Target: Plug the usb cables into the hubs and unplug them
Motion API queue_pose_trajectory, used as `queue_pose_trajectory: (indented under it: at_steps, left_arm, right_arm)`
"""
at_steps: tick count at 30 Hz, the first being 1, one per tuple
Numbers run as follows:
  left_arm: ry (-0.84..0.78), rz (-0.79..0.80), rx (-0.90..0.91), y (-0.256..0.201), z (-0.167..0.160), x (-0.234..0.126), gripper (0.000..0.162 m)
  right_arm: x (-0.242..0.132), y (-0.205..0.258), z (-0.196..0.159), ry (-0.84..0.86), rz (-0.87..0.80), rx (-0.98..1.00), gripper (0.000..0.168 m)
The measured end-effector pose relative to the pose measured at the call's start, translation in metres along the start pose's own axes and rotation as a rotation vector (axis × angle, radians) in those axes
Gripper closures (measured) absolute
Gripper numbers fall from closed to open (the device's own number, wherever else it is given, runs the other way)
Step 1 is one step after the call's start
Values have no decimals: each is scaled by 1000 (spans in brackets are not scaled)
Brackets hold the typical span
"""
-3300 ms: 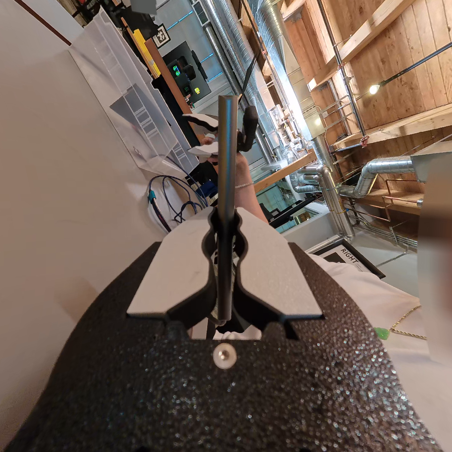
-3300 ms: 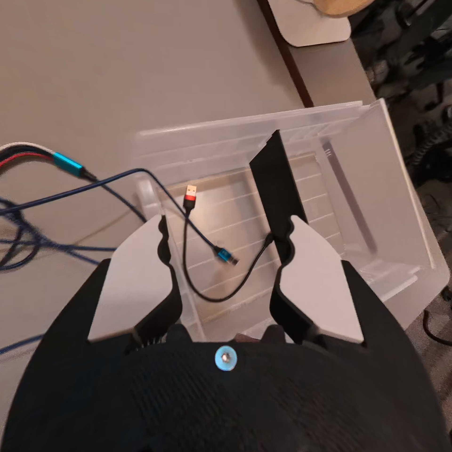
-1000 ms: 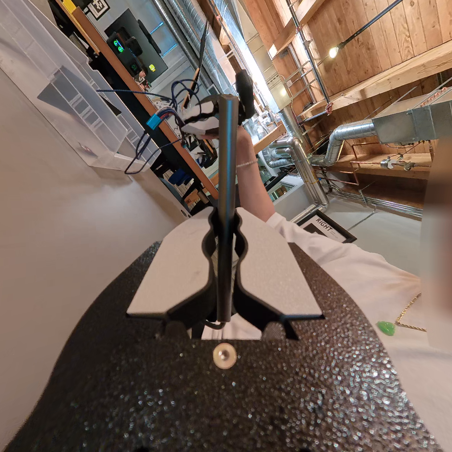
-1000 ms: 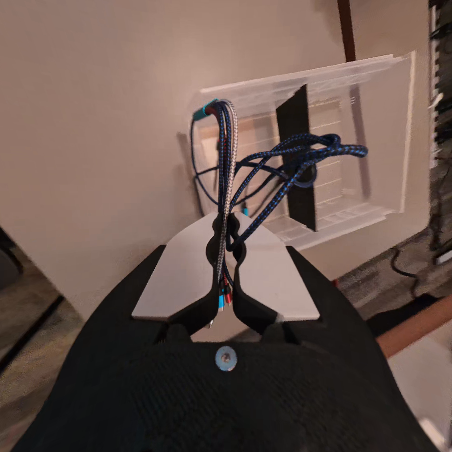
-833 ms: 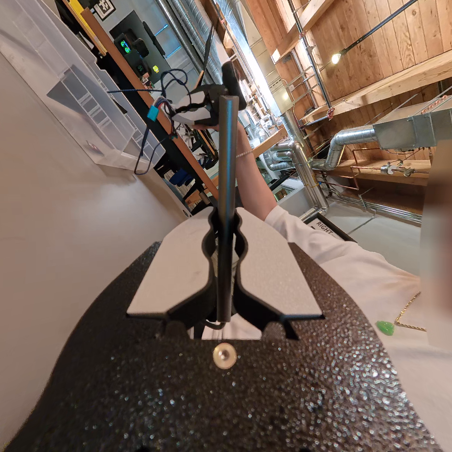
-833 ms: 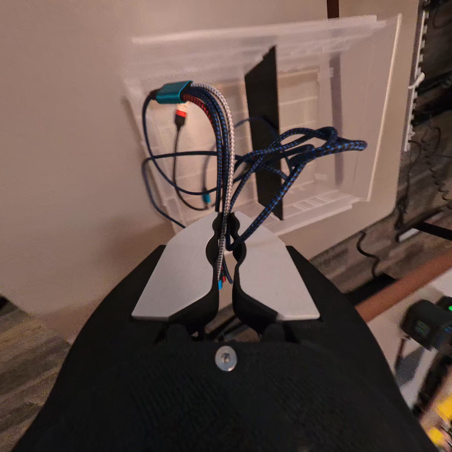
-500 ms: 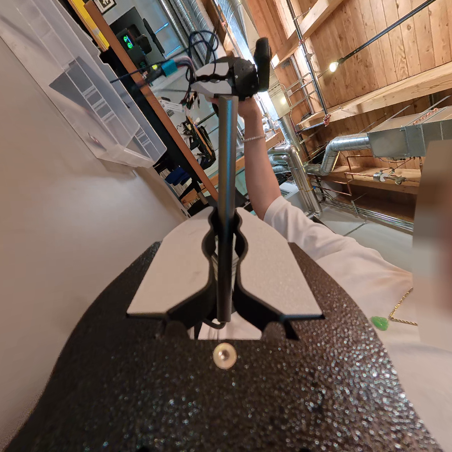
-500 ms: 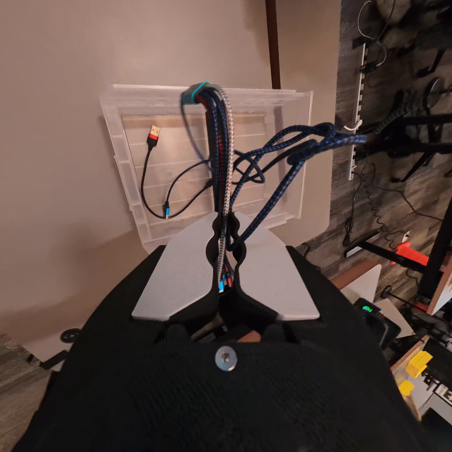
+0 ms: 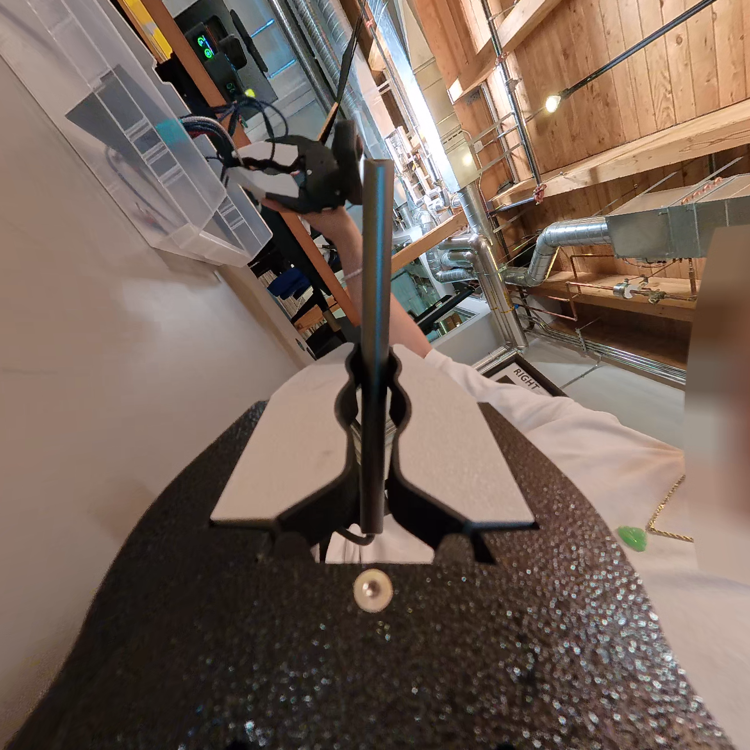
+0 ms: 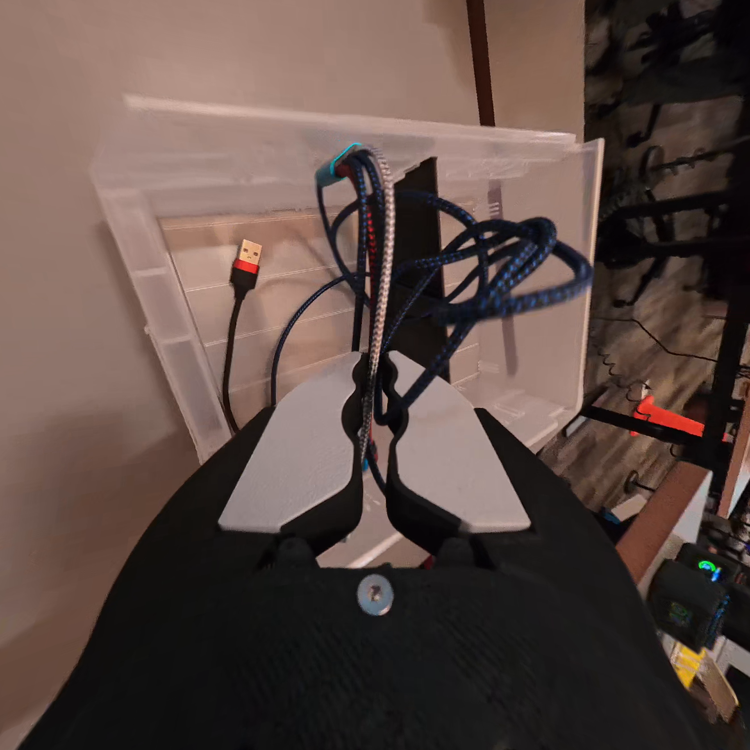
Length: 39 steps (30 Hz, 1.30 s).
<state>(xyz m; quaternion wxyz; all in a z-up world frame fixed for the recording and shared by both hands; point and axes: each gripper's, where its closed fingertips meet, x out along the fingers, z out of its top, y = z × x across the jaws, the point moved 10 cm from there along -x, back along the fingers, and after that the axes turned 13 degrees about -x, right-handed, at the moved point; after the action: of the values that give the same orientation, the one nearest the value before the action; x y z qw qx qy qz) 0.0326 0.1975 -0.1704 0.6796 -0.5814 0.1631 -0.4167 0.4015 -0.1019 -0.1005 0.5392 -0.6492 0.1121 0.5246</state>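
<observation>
A clear plastic bin [image 10: 134, 227] sits on the beige table [image 10: 61, 121], a black divider [image 10: 422, 227] standing upright inside it. On the bin's floor at the left lies a black cable [image 10: 231, 349] with a red-collared USB plug [image 10: 248, 259], gold contacts up, untouched by either gripper.

Right of that plug, a bundle [image 10: 375, 259] of braided cables rises from the right gripper [image 10: 375, 361]: dark blue strands, one red-flecked, one silver-white. They bend over at the top at a teal connector [image 10: 330, 172], and a thick blue-black loop [image 10: 523, 268] swings out to the right, blurred. The right gripper's fingers are pressed together on the bundle, which runs through the notch between the grey pads [image 10: 300, 446]. The gripper points down toward the bin, hovering above its near wall.

In the left wrist view the bin [image 9: 195, 227] lies at the left and the right gripper [image 9: 259, 170] is seen above it, held from below by a hand [image 9: 324, 219] with a white-sleeved arm [image 9: 527, 406]. Nearer, in the middle, the left gripper [image 9: 375, 357] is closed on the hub [image 9: 376, 284], a slim dark bar gripped edge-on, sticking straight forward past the fingertips. Its thin tail wire [image 9: 359, 546] curls out behind the pads [image 9: 292, 446]. This gripper is held off the table, rolled sideways so the table runs up the left of its view.
</observation>
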Motion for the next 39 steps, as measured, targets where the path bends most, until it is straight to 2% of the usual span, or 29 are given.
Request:
queue_pose_trajectory:
  at_steps: [4, 9, 12, 15, 16, 18, 19, 23, 27, 29, 31, 34, 35, 37, 39]
  left_arm:
    - [5, -1, -1, 0, -1, 2, 152]
    - [16, -1, -3, 1, -3, 6, 153]
    - [21, 1, -1, 0, -4, 8, 153]
    - [22, 2, 3, -1, -5, 8, 152]
    - [21, 2, 6, -2, -5, 8, 153]
    - [18, 2, 10, -3, -4, 7, 153]
    - [16, 3, 11, -3, -4, 7, 153]
    - [-5, 6, 3, -1, -3, 6, 153]
    - [-48, 17, -32, 2, -2, 5, 152]
    - [-69, 11, -45, 4, -1, 5, 152]
    - [-84, 12, -45, 5, -1, 6, 152]
    - [-139, -1, -49, 4, -1, 12, 152]
    - [-170, -17, -54, 4, -1, 14, 152]
    - [-211, -29, -49, 1, -2, 20, 152]
    - [-238, -20, -11, -2, -5, 24, 152]
  right_arm:
    - [16, 21, -15, 25, -10, 94, 162]
    - [38, 48, -29, 195, 199, 34, 155]
    - [35, 45, -34, 245, 213, 45, 140]
    - [20, 36, -35, 222, 217, 147, 109]
    - [14, 32, -36, 204, 234, 188, 100]
    - [-1, 26, -37, 136, 241, 279, 70]
    - [-9, 22, -38, 91, 232, 318, 65]
    - [-41, 14, -43, -190, 188, 428, 65]
    - [-72, 14, -44, -283, -83, 453, 63]
    - [-84, 28, -26, -340, -141, 462, 58]
    - [-91, 54, 18, -494, -106, 484, 66]
    - [-86, 113, 111, -779, 71, 518, 80]
    - [-83, 133, 142, -845, 145, 516, 77]
    - [-74, 162, 195, -923, 242, 542, 86]
    - [-65, 177, 233, -986, 371, 600, 85]
